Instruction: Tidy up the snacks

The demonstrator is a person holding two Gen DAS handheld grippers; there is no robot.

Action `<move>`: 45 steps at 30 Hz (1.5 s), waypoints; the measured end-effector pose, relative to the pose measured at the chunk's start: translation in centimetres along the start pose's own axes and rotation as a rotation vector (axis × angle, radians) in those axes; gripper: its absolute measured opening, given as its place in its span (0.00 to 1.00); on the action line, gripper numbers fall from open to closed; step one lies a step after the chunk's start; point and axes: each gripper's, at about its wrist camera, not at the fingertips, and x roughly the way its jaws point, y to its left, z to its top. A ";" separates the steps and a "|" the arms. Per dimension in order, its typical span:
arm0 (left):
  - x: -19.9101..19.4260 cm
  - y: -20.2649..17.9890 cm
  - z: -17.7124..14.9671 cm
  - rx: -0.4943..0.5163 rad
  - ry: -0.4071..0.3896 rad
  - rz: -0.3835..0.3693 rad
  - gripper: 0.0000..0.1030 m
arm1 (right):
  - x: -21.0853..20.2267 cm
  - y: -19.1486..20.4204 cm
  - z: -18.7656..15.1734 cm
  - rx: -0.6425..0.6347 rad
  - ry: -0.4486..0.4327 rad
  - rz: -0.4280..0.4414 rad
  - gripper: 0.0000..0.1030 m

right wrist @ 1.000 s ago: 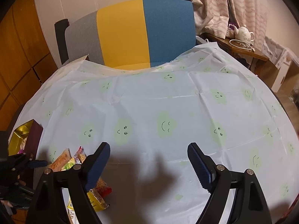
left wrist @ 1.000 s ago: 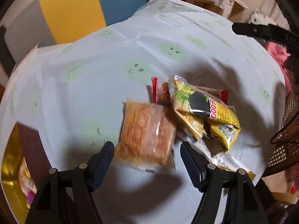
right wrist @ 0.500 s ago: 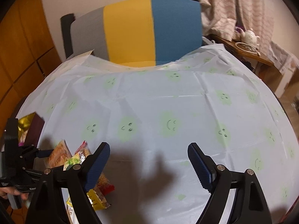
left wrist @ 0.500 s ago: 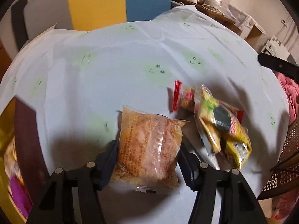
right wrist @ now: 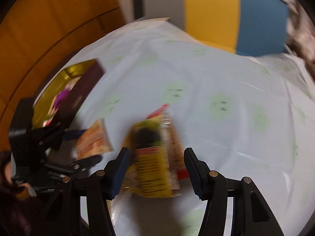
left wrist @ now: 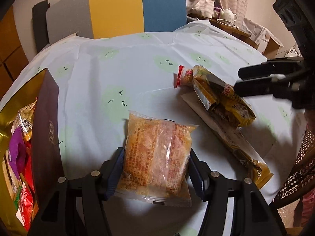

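My left gripper (left wrist: 155, 171) is shut on a clear packet of orange pastry (left wrist: 157, 149), one pad on each side of it. A dark box with a gold lining (left wrist: 47, 118) stands just left of it and holds several snacks. Right of the packet lies a small pile: a yellow packet (left wrist: 222, 98), a red-edged one (left wrist: 183, 76) and a long yellow one (left wrist: 236, 143). My right gripper (right wrist: 155, 171) hangs over this pile with its jaws closing. The yellow packet (right wrist: 153, 163) lies between them, with a gap at the right finger (right wrist: 193, 175). This view is blurred.
The round table wears a pale cloth with green faces (left wrist: 137, 68). A chair with a grey, yellow and blue back (left wrist: 118, 9) stands behind it. A wicker chair (left wrist: 295, 177) is close at the right. A teapot (left wrist: 228, 13) sits on a side table at the back.
My left gripper closed on the orange packet and moved left with it, nearer the box. My right gripper swung down and left over the snack pile, and its jaws narrowed.
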 end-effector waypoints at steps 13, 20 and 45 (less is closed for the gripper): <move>-0.3 0.3 -0.7 -0.009 -0.030 0.003 0.61 | 2.5 0.2 -0.8 -0.068 0.112 -0.165 0.35; -0.4 0.4 -0.9 -0.013 -0.035 0.002 0.61 | 1.9 -4.5 -1.0 0.158 0.157 -0.183 0.42; -0.7 0.4 -1.2 -0.022 -0.052 0.008 0.61 | 3.5 2.7 -0.7 0.098 0.159 0.075 0.70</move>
